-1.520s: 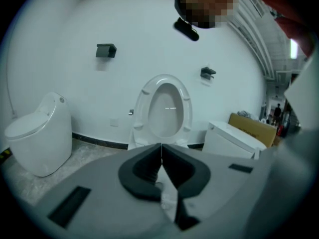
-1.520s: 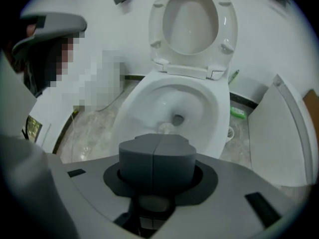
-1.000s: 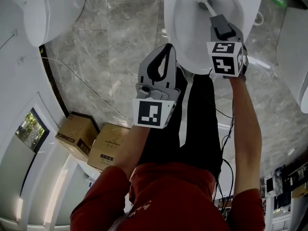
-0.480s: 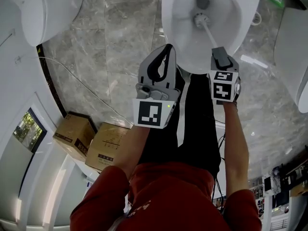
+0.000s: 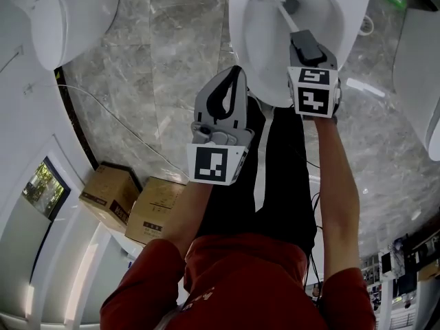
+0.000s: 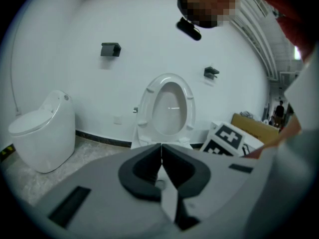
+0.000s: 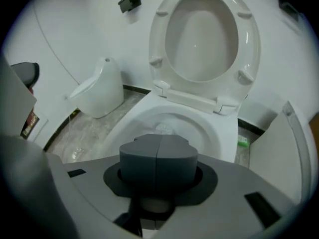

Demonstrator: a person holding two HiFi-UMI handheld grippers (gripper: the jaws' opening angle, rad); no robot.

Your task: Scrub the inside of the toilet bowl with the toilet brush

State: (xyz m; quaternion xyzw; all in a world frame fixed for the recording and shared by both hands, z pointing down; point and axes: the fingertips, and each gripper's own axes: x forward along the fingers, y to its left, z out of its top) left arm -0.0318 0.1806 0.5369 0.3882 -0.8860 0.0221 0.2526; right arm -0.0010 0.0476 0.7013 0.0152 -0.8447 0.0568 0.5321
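SCRUBBING UNDER WAY: The right tongs (image 5: 303,41) are clenched on the handle of the toilet brush (image 5: 287,12). Its bristle head now presses against the inner wall of the toilet bowl (image 5: 242,29) at the far left, just under the rim. Half a second ago the head sat at the middle of the bowl, beside the drain opening. Half a second before that it was up against the far wall. The brush has therefore gone in to the centre and back out again, which reads as one full scrubbing stroke and not a first approach.

The left tongs (image 5: 237,73) are pressed together on nothing. They hang just short of the bowl's near rim, above the marble floor (image 5: 172,60), and take no part in the work. In the right gripper view the seat (image 7: 204,34) stands raised behind the bowl, leaving the whole inside open to the brush.

Judging by where the head has travelled, the far and left walls have had attention. The right wall and the near slope of the bowl probably still need their passes.
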